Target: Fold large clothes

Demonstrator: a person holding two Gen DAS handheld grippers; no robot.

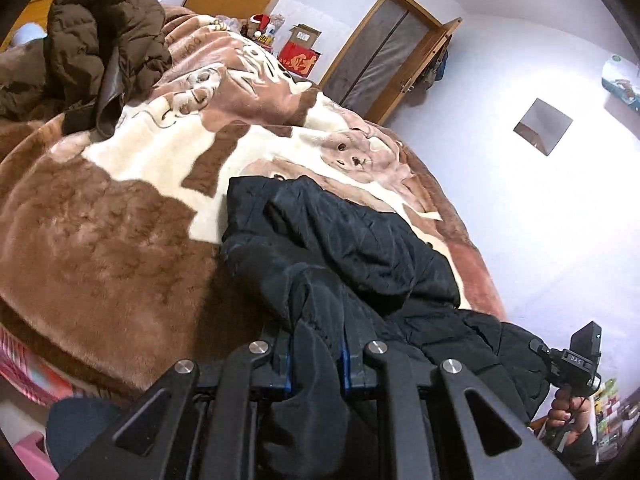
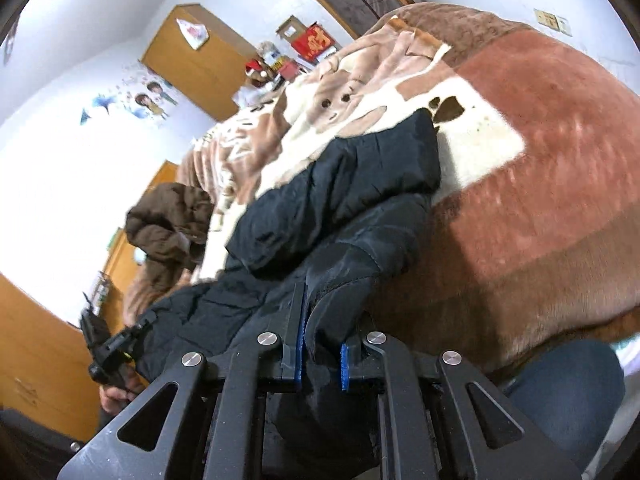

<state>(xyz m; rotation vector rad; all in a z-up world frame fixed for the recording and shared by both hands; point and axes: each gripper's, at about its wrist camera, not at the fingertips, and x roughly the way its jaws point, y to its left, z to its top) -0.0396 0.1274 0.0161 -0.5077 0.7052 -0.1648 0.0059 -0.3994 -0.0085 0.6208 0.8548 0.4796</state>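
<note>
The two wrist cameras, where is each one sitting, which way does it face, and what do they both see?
Left wrist: rides the left gripper, looking across the bed; the right gripper and its hand show at lower right.
Right wrist: rides the right gripper, looking across the bed toward the wardrobe; the left gripper shows at lower left.
Shared: black jacket, brown jacket, blanket.

Black jacket [image 1: 352, 248], brown-cream blanket [image 1: 104, 216]

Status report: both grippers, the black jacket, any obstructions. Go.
Left gripper shut on black jacket. Right gripper shut on it too. Jacket bunched on the blanket, partly lifted. Brown jacket heaped further back, apart.
</note>
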